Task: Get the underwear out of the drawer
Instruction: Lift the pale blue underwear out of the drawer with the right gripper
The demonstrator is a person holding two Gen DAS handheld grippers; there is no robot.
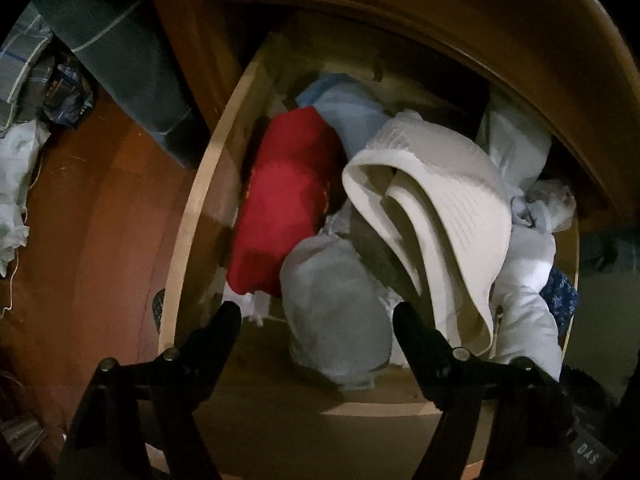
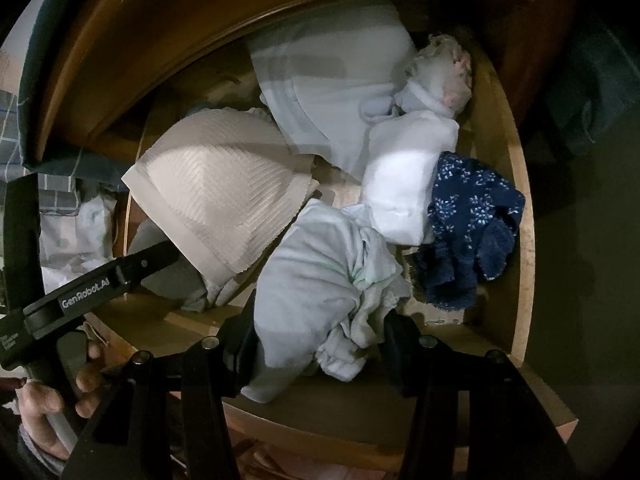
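The open wooden drawer (image 1: pixel 192 216) is packed with folded clothes. In the left wrist view a red piece (image 1: pixel 280 200), a pale blue one (image 1: pixel 352 120), cream ribbed underwear (image 1: pixel 448 200) and a grey bundle (image 1: pixel 336 304) lie inside. My left gripper (image 1: pixel 316 314) points down over the grey bundle, open, with a gap beside its left finger. In the right wrist view my right gripper (image 2: pixel 318 340) is shut on a crumpled pale grey-blue garment (image 2: pixel 320 272) at the drawer's front edge. The left gripper's finger (image 2: pixel 148 258) reaches under the cream underwear (image 2: pixel 224 196).
A navy floral garment (image 2: pixel 472 216) and a white folded piece (image 2: pixel 404 184) fill the drawer's right side (image 2: pixel 520 200). The dresser's wooden front (image 1: pixel 400 12) overhangs the back. A hand (image 2: pixel 52 400) holds the left gripper. Floor (image 1: pixel 100 220) with bags (image 1: pixel 16 184) lies left.
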